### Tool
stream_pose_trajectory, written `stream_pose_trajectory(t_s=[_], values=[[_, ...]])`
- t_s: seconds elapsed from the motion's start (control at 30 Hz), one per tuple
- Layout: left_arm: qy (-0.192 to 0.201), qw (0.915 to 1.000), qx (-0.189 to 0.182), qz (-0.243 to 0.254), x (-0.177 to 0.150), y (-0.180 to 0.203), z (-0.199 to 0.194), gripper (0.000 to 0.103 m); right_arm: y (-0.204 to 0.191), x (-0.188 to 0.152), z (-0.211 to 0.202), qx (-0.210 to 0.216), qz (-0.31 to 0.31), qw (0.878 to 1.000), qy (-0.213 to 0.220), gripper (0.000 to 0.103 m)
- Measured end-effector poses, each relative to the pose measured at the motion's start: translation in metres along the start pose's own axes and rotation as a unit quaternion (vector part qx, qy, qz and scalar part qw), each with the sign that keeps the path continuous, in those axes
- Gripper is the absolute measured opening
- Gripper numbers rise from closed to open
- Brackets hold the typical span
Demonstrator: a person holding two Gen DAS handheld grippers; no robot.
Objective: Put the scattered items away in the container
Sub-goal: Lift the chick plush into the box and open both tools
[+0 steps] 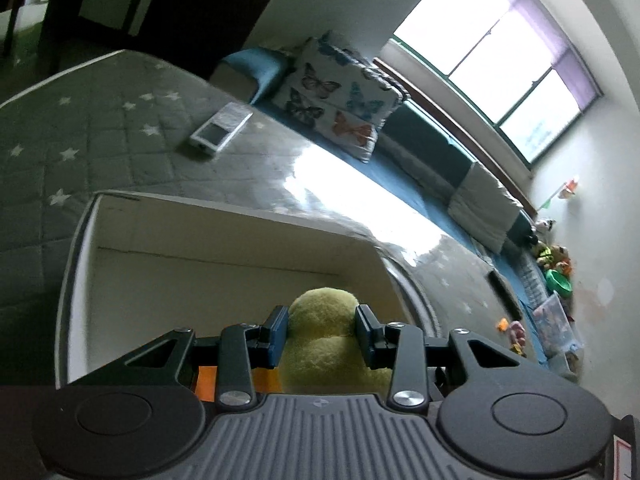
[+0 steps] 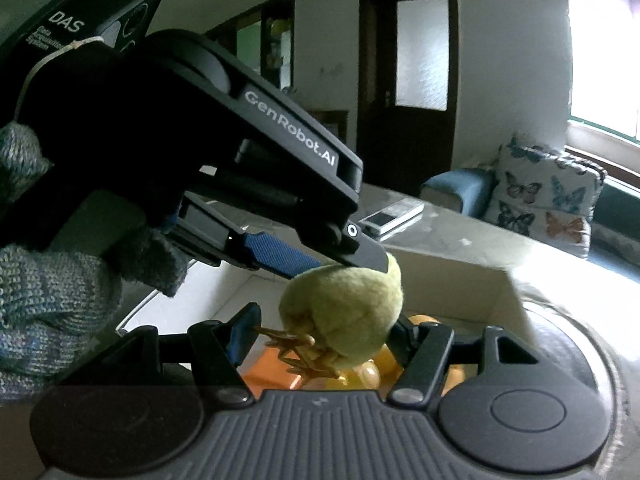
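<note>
Yellow-green plush toy (image 1: 320, 344) is hanging right over the open cardboard box (image 1: 224, 240), squeezed between the blue pads of the left gripper (image 1: 322, 332), so that claw is clamped on it. Right gripper (image 2: 320, 340) sits just under the toy with its jaws partly apart; can't tell if they're gripping anything. Behind the box on the grey star quilt (image 1: 100, 128) lies a small white device (image 1: 220, 128), well apart from it.
</note>
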State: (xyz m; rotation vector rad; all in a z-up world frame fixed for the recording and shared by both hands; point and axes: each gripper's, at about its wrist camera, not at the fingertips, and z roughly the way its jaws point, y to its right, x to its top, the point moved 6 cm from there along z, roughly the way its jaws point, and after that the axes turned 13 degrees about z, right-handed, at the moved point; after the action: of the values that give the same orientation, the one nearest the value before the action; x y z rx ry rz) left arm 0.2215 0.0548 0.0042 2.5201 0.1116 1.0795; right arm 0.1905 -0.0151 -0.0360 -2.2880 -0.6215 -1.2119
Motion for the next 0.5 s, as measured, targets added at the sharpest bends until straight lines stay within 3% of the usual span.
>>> stream_pose_trajectory(t_s=[0.5], values=[[-0.019, 0.9994, 0.019, -0.023, 0.001, -0.038, 0.017, 0.038, 0.004, -0.008, 0.044, 0.003, -0.01, 0.999, -0.044, 0.067]])
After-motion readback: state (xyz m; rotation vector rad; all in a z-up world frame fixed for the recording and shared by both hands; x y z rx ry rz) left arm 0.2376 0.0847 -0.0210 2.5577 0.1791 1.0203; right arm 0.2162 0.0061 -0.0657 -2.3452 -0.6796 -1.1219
